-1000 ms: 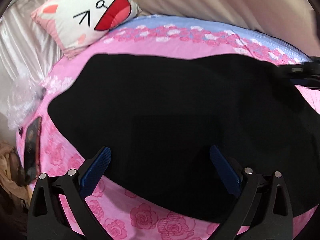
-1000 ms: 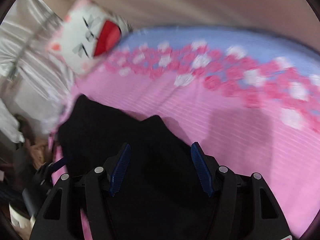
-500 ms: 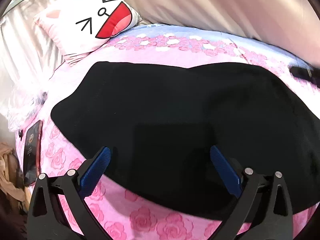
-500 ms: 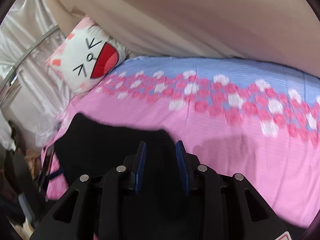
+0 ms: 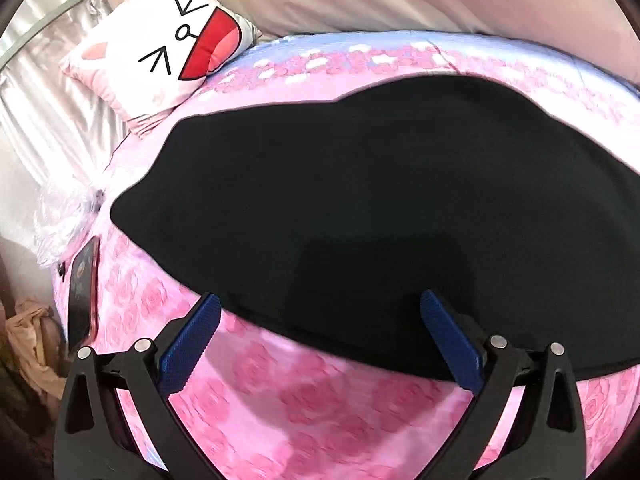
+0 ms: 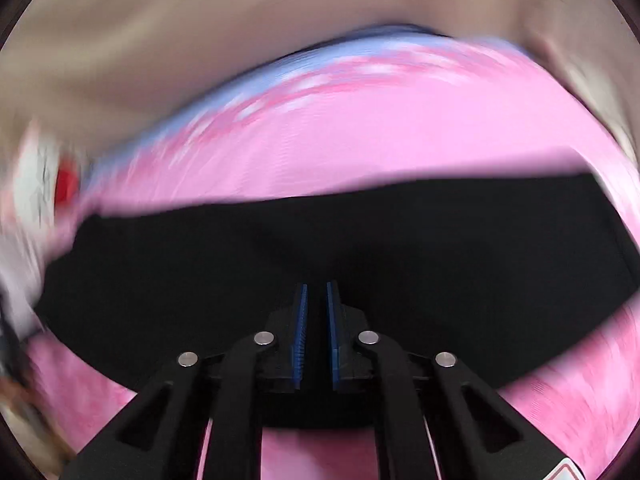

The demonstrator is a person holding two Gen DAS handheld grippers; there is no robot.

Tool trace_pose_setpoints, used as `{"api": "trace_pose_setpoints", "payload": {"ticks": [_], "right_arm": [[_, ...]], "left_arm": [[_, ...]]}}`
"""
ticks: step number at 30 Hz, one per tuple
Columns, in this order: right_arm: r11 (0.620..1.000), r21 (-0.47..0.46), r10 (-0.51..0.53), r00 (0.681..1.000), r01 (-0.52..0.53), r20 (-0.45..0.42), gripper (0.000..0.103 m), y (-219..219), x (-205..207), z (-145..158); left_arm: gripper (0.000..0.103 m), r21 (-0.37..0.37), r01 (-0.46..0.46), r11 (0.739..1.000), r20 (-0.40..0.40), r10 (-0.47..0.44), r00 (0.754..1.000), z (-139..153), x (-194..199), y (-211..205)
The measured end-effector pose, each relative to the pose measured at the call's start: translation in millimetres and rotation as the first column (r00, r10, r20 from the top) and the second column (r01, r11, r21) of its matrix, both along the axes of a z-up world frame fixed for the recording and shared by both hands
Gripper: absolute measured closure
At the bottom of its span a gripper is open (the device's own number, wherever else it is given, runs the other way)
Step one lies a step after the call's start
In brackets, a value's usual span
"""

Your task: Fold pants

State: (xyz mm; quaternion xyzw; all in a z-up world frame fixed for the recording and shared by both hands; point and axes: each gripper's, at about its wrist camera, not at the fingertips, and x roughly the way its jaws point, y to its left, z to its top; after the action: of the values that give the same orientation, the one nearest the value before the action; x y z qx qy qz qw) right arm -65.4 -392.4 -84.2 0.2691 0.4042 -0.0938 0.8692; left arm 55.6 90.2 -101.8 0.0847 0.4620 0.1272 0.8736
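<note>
- We note the pants (image 5: pixel 360 208): plain black, matte cloth, no pattern or seam that we can make out.
- They lie flat as one broad dark slab, spread across the pink rose-print bedcover (image 5: pixel 304 412).
- Far edge shows a shallow notch; near edge runs in a smooth curve.
- Right wrist view is blurred; there the pants (image 6: pixel 440 256) read as a wide black band.

Pants (image 5: pixel 360 208) on bedspread (image 5: pixel 304 408), pillow (image 5: pixel 160 52) behind-left, phone (image 5: pixel 82 288) left (at edge)
</note>
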Motion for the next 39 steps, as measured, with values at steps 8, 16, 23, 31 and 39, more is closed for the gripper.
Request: {"api": "trace_pose_setpoints", "payload": {"ticks": [8, 16, 23, 31, 39], "right_arm": [[0.976, -0.034, -0.213, 0.977, 0.214, 0.029, 0.046, -104.2, -49.6, -8.9], [0.988, -0.115, -0.109, 0.993, 0.105, -0.035, 0.075, -107.0, -25.5, -20.4], [0.985, -0.154, -0.07, 0.997, 0.075, 0.041, 0.092, -119.7, -42.3, 33.7], [0.988, -0.117, -0.111, 0.992, 0.104, -0.053, 0.084, -143.0, -40.1, -17.3], [0.961, -0.179, -0.19, 0.973, 0.212, 0.132, 0.067, -112.4, -63.2, 45.7]], "left_arm": [[0.005, -0.003, 0.078, 0.997, 0.038, -0.078, 0.996, 17.7, -16.3, -54.8], [0.005, 0.015, 0.105, 0.994, 0.024, -0.105, 0.994, 22.1, -25.3, -80.0], [0.005, 0.013, 0.12, 0.993, 0.031, -0.12, 0.992, 31.2, -23.9, -97.1], [0.005, 0.03, 0.111, 0.993, -0.036, -0.11, 0.993, 7.1, -15.2, -101.1], [0.005, -0.036, -0.195, 0.98, 0.074, 0.198, 0.977, 37.7, -0.8, 8.4]]}}
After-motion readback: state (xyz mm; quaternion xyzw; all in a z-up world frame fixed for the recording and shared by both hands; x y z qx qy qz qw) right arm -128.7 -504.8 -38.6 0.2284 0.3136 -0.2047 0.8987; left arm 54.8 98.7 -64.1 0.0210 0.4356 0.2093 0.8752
